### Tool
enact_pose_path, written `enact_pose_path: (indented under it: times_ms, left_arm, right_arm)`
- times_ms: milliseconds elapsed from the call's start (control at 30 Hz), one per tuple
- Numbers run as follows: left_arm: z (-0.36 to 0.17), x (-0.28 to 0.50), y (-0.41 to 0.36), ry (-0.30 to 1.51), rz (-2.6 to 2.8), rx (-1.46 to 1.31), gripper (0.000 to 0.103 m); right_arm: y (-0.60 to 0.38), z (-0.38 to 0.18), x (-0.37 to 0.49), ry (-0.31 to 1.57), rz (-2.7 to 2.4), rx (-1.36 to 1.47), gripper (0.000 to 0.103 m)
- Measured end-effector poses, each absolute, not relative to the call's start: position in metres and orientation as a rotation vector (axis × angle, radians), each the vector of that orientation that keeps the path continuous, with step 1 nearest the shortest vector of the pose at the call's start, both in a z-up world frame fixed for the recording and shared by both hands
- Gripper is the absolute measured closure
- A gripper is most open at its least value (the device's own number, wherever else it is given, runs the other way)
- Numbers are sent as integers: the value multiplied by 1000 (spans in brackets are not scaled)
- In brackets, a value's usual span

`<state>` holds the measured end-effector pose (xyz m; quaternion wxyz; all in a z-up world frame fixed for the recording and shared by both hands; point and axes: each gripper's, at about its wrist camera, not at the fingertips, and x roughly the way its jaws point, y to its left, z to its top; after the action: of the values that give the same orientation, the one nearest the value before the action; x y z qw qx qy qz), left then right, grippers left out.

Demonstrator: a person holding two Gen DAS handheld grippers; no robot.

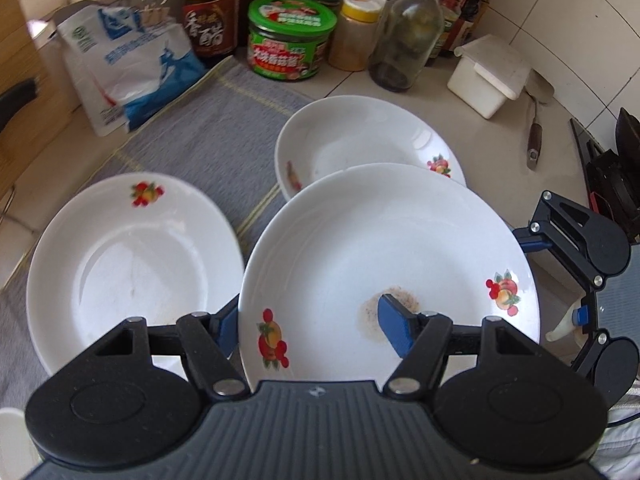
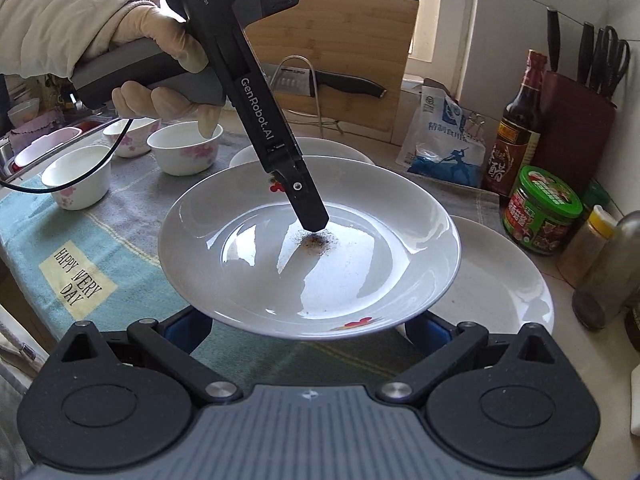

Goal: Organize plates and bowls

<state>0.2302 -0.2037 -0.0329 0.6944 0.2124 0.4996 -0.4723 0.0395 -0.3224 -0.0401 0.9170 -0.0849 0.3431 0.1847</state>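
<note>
1. Held plate: glossy white ceramic, round and shallow, fruit decals on the rim, with a brown speckled residue patch at the centre of the well. It is lifted above the counter, over the plate on the right.
2. Left gripper: jaws clamped across the held plate's rim, one blue pad on the inside surface, the other outside the edge.
3. Right gripper: jaws spread wide, straddling the near rim from beneath; cannot tell if the pads touch.
4. Two more matching plates: one on the grey woven cloth, one on the tile beyond the held plate.
5. Three small white bowls with pink floral print sit on the cloth, interiors look bare.
6. Backdrop: green-lidded jar, dark vinegar bottle, clear glass bottle, plastic salt bag, white lidded box.
</note>
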Motion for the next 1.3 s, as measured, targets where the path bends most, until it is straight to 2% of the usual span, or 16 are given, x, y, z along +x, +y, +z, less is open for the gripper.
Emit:
enact_pose_path:
  times_ms: [733, 1300]
  left_arm:
    - [-48, 243, -311, 1106, -1198, 561, 35]
    - [-63, 259, -330, 1149, -1216, 550, 33]
  right_arm:
    - [-395, -49, 35, 731, 215, -111, 0]
    - [-409, -57, 48, 765, 189, -90, 0]
